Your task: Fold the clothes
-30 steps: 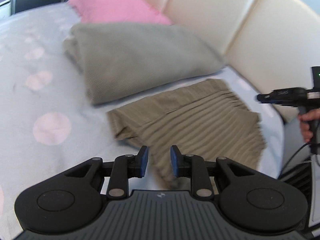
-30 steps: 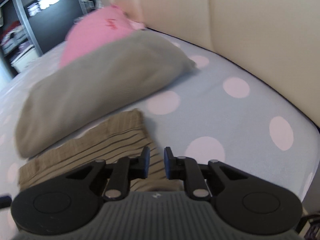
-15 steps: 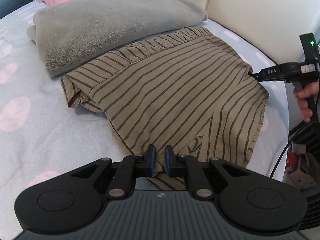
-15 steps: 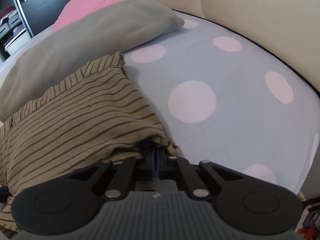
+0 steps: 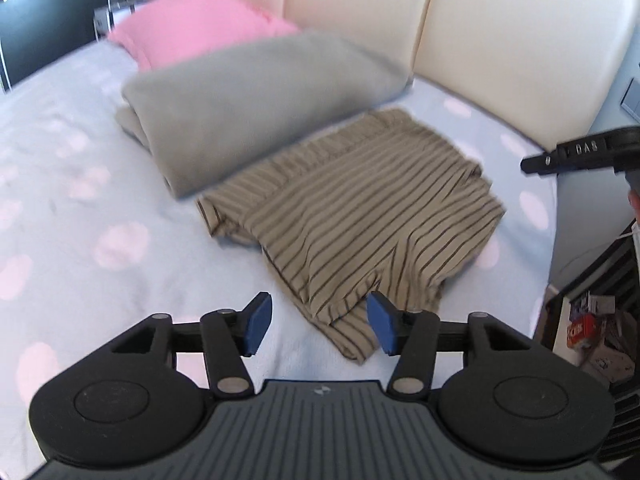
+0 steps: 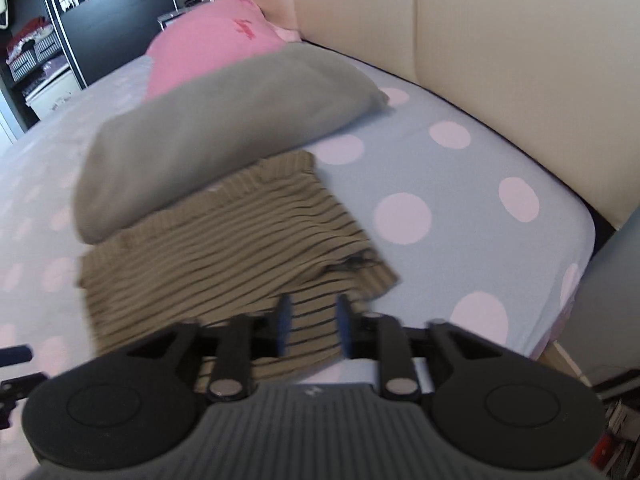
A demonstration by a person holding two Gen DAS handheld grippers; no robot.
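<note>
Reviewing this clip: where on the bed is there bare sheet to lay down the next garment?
Free: dotted sheet between the striped garment and cream headboard; also sheet left of the garment in the left wrist view. Crowded: grey blanket borders the garment, pink pillow behind it.

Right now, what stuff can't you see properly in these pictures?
- Pink pillow: its red writing is too blurred to read in the right wrist view.
- Grey blanket: hides the pillow's lower part and the striped shorts' far edge.
- Right gripper: cut off by the left wrist view's edge.
- Shelf: its contents are too small and blurred in the right wrist view.
</note>
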